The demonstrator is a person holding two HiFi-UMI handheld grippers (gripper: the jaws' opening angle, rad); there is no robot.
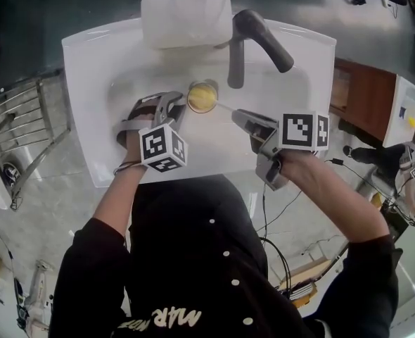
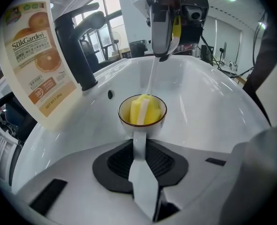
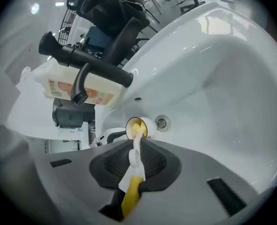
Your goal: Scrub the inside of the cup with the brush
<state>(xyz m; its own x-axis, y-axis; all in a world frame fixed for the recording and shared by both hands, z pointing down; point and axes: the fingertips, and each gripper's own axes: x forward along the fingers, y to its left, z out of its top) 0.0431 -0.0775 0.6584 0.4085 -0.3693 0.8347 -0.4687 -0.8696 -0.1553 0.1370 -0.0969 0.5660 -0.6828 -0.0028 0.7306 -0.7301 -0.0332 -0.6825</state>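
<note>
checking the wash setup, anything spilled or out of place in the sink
Nothing stands out: the left gripper holds the cup by its handle in the sink, the brush reaches into it, and no spill shows.

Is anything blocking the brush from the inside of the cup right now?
Nothing visible: the brush already has its yellow head inside the cup, which the left gripper holds by the handle.

The back of the sink (image 1: 81,83) is blocked by the dark faucet (image 1: 253,44), placed just behind the cup (image 1: 202,96), and by the white bottle (image 1: 186,16) on the rear rim. Free room is left in the basin's right part. The cup's mouth is filled by the brush (image 2: 150,111).
</note>
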